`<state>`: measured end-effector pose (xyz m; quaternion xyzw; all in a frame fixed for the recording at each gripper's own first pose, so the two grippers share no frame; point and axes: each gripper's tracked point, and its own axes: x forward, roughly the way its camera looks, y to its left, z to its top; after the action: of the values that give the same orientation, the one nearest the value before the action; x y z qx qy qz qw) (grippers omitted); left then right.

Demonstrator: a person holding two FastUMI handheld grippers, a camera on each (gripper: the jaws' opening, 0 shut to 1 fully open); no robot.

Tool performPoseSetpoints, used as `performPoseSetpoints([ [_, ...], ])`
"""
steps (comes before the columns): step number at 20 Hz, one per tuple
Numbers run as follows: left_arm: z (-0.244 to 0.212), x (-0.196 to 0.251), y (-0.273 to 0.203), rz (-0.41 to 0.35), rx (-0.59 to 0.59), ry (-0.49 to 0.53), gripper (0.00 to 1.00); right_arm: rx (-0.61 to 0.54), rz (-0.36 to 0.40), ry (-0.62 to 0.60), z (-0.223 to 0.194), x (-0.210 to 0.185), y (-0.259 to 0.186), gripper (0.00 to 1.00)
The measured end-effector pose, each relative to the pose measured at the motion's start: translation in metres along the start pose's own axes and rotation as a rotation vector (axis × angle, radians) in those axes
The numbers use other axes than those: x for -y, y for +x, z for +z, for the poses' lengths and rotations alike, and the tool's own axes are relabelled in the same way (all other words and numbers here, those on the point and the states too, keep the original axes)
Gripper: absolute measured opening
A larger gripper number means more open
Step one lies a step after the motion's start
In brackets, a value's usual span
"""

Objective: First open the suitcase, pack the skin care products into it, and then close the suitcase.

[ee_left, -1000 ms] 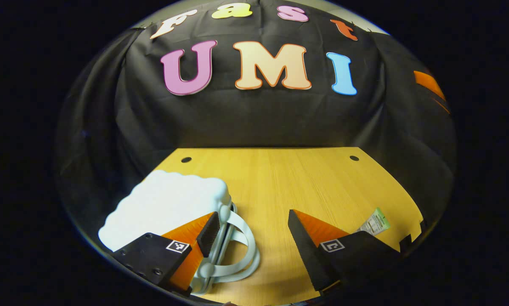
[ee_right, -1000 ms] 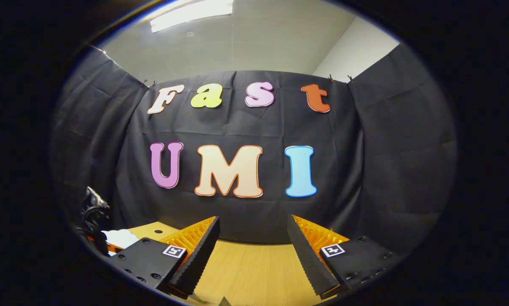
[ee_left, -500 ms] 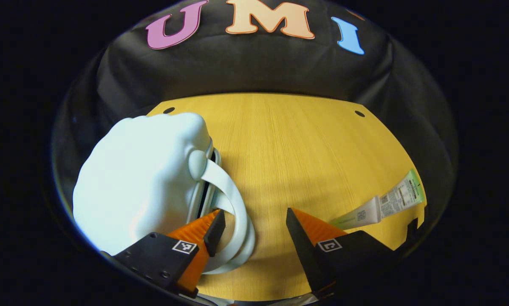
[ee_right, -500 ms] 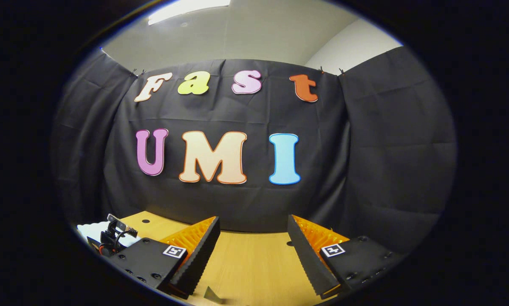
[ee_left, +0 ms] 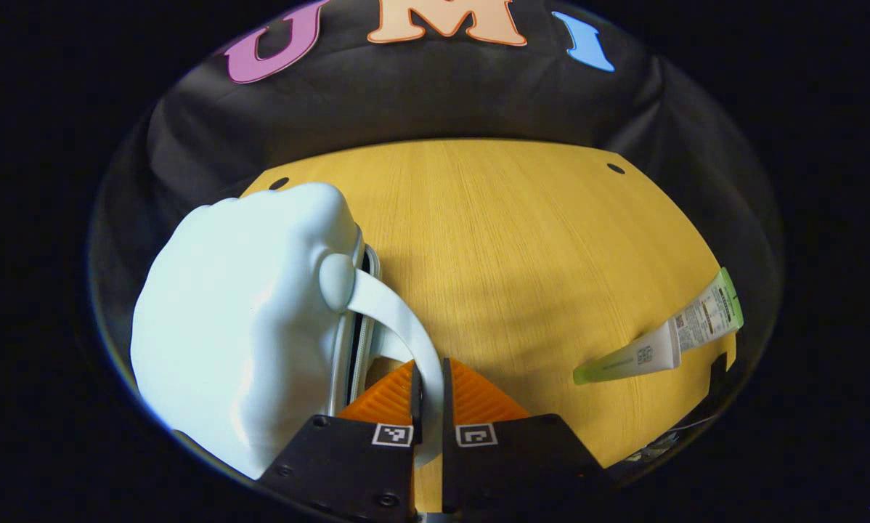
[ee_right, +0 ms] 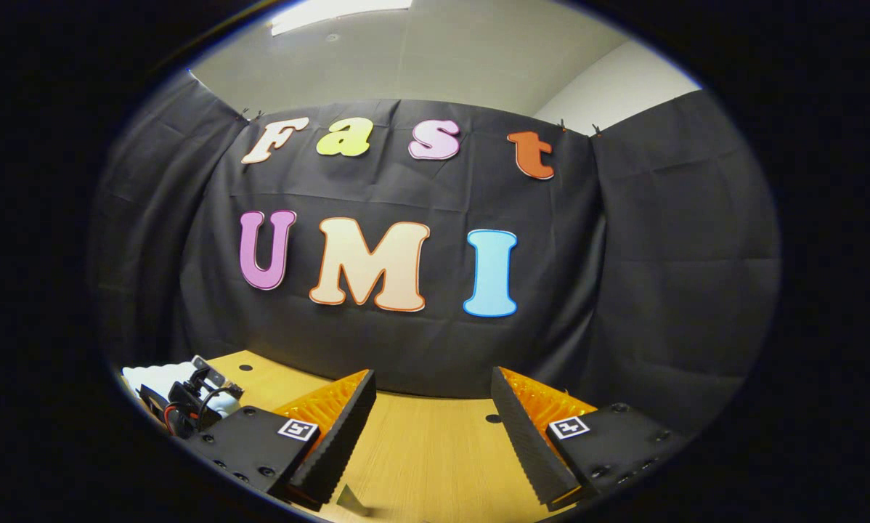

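While the left gripper [ee_left: 428,396] pinches the pale blue strap handle [ee_left: 399,319] of the lumpy pale blue suitcase [ee_left: 239,312], the case looks barely parted — packing and closing remain. The green-and-white skincare tube [ee_left: 664,338] lies well apart on the yellow wood-grain table [ee_left: 507,240]. The right gripper [ee_right: 431,428] hovers spread wide, empty, facing black cloth and a pale ceiling [ee_right: 442,51].

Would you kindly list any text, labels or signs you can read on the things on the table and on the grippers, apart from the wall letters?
Skin care tube: printed label with a square code, too small to read.
Left gripper, shut on the suitcase handle: square coded markers, no words.
Right gripper: the same markers, no words.
Suitcase: no text visible.
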<state>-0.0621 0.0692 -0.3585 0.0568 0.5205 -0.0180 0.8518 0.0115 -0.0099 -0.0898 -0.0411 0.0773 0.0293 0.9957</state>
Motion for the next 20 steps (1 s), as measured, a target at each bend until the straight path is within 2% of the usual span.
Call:
performPoseSetpoints([
  [2,0.004,0.002,-0.003,-0.014,0.007,-0.034,0.04,0.006,0.018,0.014,0.0,-0.007,0.002,0.99],
  [5,0.017,0.001,-0.015,0.03,0.043,0.035,0.02,0.0,0.041,0.051,-0.006,-0.015,0.003,0.99],
  [9,0.036,0.002,-0.032,0.019,0.098,-0.001,0.01,-0.011,0.053,0.087,-0.014,-0.018,0.006,1.0],
  [12,0.05,-0.003,-0.046,0.023,0.149,0.014,0.01,-0.005,0.067,0.082,-0.014,-0.024,0.008,0.99],
  [16,0.076,-0.023,-0.069,0.025,0.232,-0.013,0.01,-0.012,0.098,0.095,-0.018,-0.041,0.012,0.99],
  [20,0.103,-0.065,-0.099,0.077,0.309,-0.038,0.01,-0.013,0.139,0.104,-0.017,-0.064,0.015,1.0],
])
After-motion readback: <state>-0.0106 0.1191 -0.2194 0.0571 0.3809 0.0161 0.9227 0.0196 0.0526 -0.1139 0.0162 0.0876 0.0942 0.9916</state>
